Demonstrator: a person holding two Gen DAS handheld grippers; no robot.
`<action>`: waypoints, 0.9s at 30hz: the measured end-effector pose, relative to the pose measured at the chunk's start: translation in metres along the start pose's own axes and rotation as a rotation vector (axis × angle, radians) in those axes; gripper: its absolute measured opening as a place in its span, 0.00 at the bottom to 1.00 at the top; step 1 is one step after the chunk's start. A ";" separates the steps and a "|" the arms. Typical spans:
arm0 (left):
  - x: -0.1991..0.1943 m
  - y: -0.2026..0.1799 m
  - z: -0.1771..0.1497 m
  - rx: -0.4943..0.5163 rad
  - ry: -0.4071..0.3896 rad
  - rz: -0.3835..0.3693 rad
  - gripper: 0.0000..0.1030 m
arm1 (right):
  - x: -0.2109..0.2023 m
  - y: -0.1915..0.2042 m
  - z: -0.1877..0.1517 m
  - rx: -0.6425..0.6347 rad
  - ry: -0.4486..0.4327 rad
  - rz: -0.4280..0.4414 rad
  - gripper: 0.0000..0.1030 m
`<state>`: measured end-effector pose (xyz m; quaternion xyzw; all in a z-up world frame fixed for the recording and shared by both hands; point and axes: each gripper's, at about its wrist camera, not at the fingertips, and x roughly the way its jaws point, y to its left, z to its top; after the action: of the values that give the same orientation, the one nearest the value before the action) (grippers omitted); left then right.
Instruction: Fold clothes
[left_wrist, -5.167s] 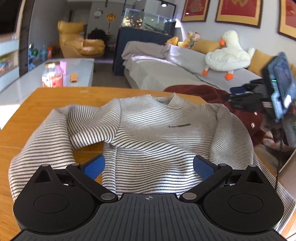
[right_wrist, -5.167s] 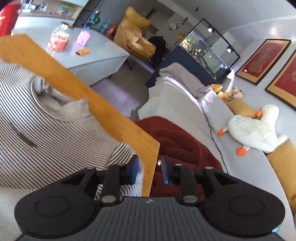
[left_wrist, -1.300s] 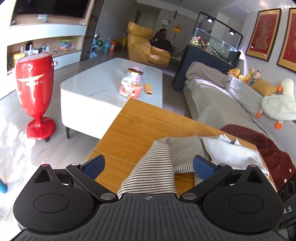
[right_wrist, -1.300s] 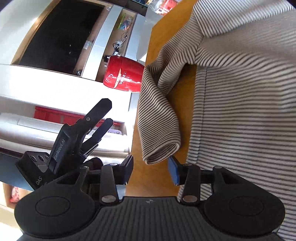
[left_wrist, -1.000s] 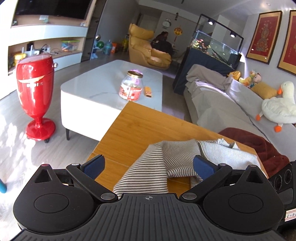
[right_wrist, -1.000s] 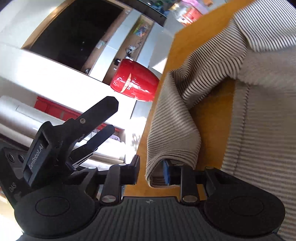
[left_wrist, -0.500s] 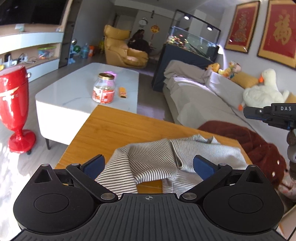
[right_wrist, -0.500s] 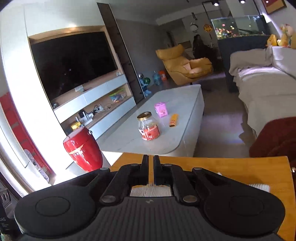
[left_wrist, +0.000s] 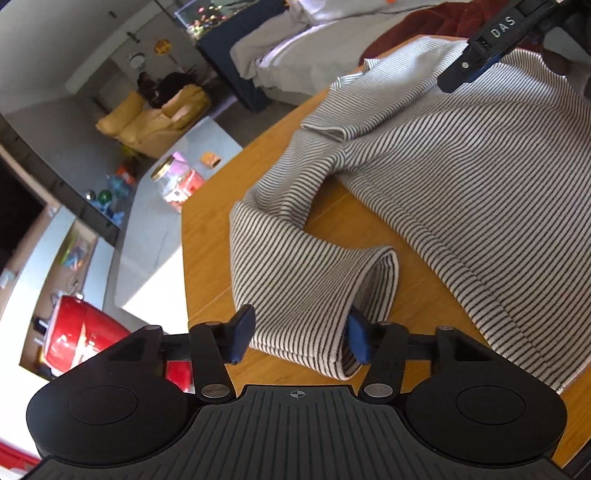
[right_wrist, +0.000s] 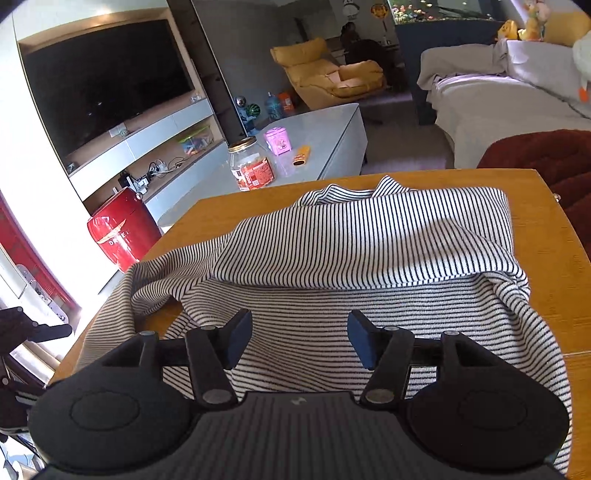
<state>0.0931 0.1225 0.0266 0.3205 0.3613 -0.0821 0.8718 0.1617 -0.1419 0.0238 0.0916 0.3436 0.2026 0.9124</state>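
A grey-and-white striped sweater (left_wrist: 461, 177) lies spread on the wooden table (left_wrist: 207, 229). Its left sleeve bends toward me, and the cuff (left_wrist: 306, 314) lies flat between the pads of my left gripper (left_wrist: 299, 338). Those jaws are closing and flank the cuff without pinching it. In the right wrist view my right gripper (right_wrist: 299, 339) hovers over the sweater's body (right_wrist: 369, 251). Its jaws are opening and hold nothing. A band of striped fabric lies folded across the chest. One of the right gripper's fingers (left_wrist: 480, 55) shows over the far shoulder.
The table's left edge (right_wrist: 110, 295) is close beside the left sleeve. Beyond it stand a white coffee table (right_wrist: 332, 122) with a glass jar (right_wrist: 251, 166) and a red floor ornament (right_wrist: 118, 236). A dark red blanket (right_wrist: 535, 155) lies past the far right corner.
My right gripper, shut on a sleeve cuff a second ago, has swung over the sweater and opened. My left gripper rolled, dropped to the left cuff, and its jaws narrowed around it.
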 end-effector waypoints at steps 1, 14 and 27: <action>0.004 0.003 0.002 -0.015 0.007 -0.010 0.26 | -0.002 -0.001 -0.004 -0.010 -0.007 -0.011 0.58; -0.029 0.126 0.158 -0.652 -0.265 -0.272 0.06 | -0.048 -0.043 -0.036 0.048 -0.198 -0.006 0.81; 0.004 0.005 0.313 -0.517 -0.347 -0.545 0.06 | -0.056 -0.066 -0.042 0.171 -0.275 0.072 0.92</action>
<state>0.2783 -0.0663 0.1935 -0.0350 0.2894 -0.2691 0.9179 0.1160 -0.2242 0.0054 0.2082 0.2280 0.1905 0.9319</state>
